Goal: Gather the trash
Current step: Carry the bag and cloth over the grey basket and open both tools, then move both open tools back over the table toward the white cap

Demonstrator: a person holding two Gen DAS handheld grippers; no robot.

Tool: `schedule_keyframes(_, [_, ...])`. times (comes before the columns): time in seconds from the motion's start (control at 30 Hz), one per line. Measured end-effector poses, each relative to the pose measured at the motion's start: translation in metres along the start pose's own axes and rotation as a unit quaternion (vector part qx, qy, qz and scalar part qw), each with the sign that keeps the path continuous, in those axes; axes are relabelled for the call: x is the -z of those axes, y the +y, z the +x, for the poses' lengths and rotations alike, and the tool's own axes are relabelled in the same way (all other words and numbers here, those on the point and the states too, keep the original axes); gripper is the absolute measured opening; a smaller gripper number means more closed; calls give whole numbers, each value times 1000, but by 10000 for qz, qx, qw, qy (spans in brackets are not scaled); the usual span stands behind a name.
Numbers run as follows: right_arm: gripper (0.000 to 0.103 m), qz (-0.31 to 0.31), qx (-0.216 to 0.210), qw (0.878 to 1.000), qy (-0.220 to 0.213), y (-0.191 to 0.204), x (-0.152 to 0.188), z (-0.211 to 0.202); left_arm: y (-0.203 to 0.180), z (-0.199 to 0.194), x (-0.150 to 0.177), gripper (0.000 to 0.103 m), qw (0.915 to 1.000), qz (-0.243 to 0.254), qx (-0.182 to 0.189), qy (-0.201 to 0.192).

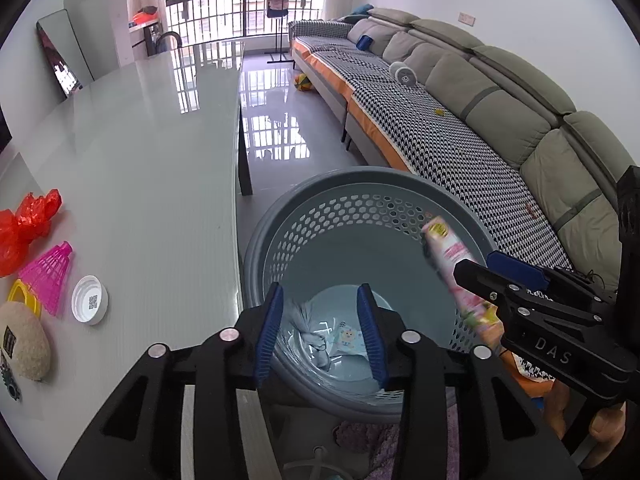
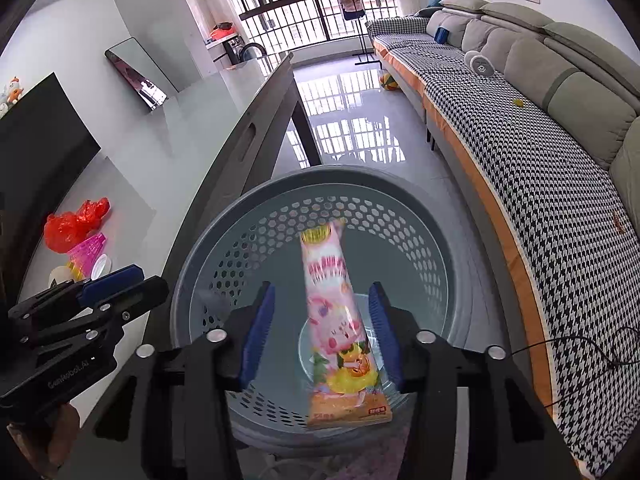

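Note:
A grey perforated basket [image 1: 360,178] [image 2: 320,178] stands on the floor beside the table, and both grippers hang over it. My left gripper [image 1: 320,340] [image 2: 140,282] is open with nothing between its pads. Below it, small white wrappers [image 1: 344,340] lie on the basket's bottom, one of them blurred. My right gripper [image 2: 320,332] [image 1: 492,272] is open. A long pink snack wrapper [image 2: 340,320] [image 1: 448,252] sits loose and blurred between its pads, pointing into the basket. On the table lie a red plastic bag [image 1: 28,228] [image 2: 76,224], a pink mesh cone [image 1: 50,276] and a white lid [image 1: 90,299].
A glossy grey table [image 1: 140,160] runs along the left, with a yellow ring [image 1: 24,296] and a beige round thing [image 1: 22,344] near its edge. A long sofa [image 2: 540,200] with a houndstooth cover fills the right. Tiled floor [image 2: 360,120] lies between. A purple cloth [image 1: 372,440] lies under the basket.

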State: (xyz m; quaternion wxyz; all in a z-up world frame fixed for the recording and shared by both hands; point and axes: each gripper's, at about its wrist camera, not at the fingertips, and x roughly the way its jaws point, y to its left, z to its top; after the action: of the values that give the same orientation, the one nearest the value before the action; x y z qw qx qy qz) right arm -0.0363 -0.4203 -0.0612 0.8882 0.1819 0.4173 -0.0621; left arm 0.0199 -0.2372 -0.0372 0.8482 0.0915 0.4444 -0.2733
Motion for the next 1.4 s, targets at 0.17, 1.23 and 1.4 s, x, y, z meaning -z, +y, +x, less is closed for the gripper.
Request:
schedule_keyframes(0.17, [65, 114, 22, 9998, -151, -5, -1, -8, 3, -6, 0, 57, 9999, -67, 2, -118])
schedule_keyframes(1.23, [65, -101, -178, 9994, -292, 27, 16, -33, 16, -43, 15, 74, 9985, -222, -179, -457])
schedule_keyframes(1.4, [65, -230, -333, 9988, -269, 41, 20, -33, 25, -56, 23, 76, 9974, -310, -311, -564])
